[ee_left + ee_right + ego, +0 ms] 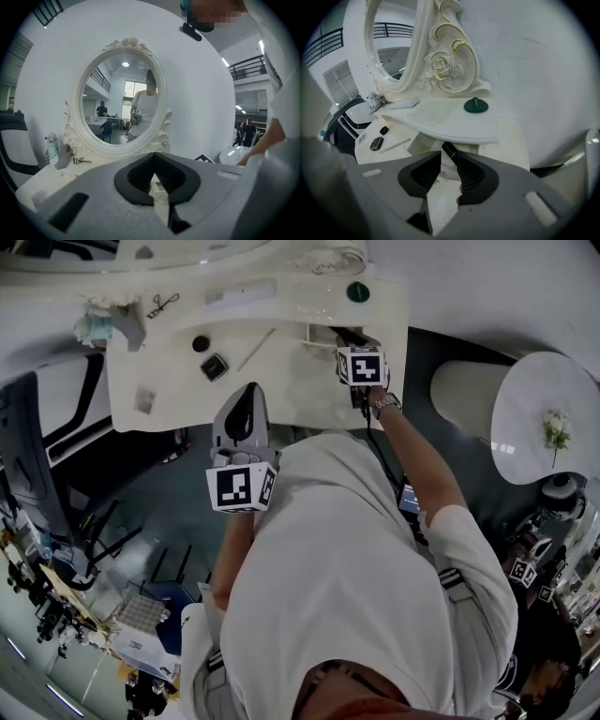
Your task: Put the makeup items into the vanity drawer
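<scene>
Our right gripper (449, 161) points steeply down at the open drawer (317, 331), which shows in the upper middle of the head view under the raised shelf of the white worktop (281, 395). Its jaws are released and stand apart. A slim black tube (448, 149) lies tilted between their tips. It leans against the jaw on the right of the frame and stands clear of the other, so nothing is clamped on it. The tube's lower end is hidden behind that jaw, and we cannot tell whether it rests on the drawer bottom.

Our left gripper (154, 157) sits nearer the lower edge of the worktop, at the centre of the head view. Its jaws are clenched together with nothing between them. In its own view it faces the oval mirror (123, 101).

The other makeup items are out on the worktop, left of the drawer. A dark square compact (214, 366) and a small round black pot (201, 343) lie near each other, with a thin stick (255, 350) lying aslant to their right. An eyelash curler (161, 304) is further towards the upper left. A round green lid (357, 292) sits on the shelf above the drawer.
</scene>
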The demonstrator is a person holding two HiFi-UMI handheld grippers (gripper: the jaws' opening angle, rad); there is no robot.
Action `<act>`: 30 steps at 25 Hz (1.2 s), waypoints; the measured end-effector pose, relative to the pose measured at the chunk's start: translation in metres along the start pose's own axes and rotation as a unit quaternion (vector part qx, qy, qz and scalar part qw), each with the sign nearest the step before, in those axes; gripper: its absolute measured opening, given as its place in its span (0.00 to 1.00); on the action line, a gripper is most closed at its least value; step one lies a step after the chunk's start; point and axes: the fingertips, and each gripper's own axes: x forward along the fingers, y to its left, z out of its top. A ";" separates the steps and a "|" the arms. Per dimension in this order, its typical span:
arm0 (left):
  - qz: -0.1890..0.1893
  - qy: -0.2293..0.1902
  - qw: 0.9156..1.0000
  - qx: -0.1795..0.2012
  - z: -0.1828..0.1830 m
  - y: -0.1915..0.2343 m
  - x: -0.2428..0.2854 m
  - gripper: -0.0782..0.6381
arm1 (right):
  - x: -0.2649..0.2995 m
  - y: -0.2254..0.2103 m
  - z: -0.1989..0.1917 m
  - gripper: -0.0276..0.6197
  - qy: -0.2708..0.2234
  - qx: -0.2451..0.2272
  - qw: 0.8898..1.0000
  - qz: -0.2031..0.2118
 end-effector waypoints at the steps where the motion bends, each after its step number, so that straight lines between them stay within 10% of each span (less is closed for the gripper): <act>1: -0.009 0.000 1.000 0.003 0.000 -0.003 0.004 0.12 | -0.001 0.000 -0.001 0.23 -0.003 0.003 1.000 0.001; 17: -0.151 -0.007 0.989 0.001 0.012 -0.008 0.026 0.12 | -0.094 0.013 0.026 0.05 -0.116 0.085 0.988 -0.058; 22: -0.175 -0.013 0.984 0.008 0.021 0.027 0.016 0.12 | -0.131 0.061 0.047 0.05 -0.166 0.122 0.977 -0.057; 30: -0.179 -0.014 0.984 0.017 0.021 0.096 -0.002 0.12 | -0.197 0.174 0.092 0.05 -0.262 0.049 0.962 -0.052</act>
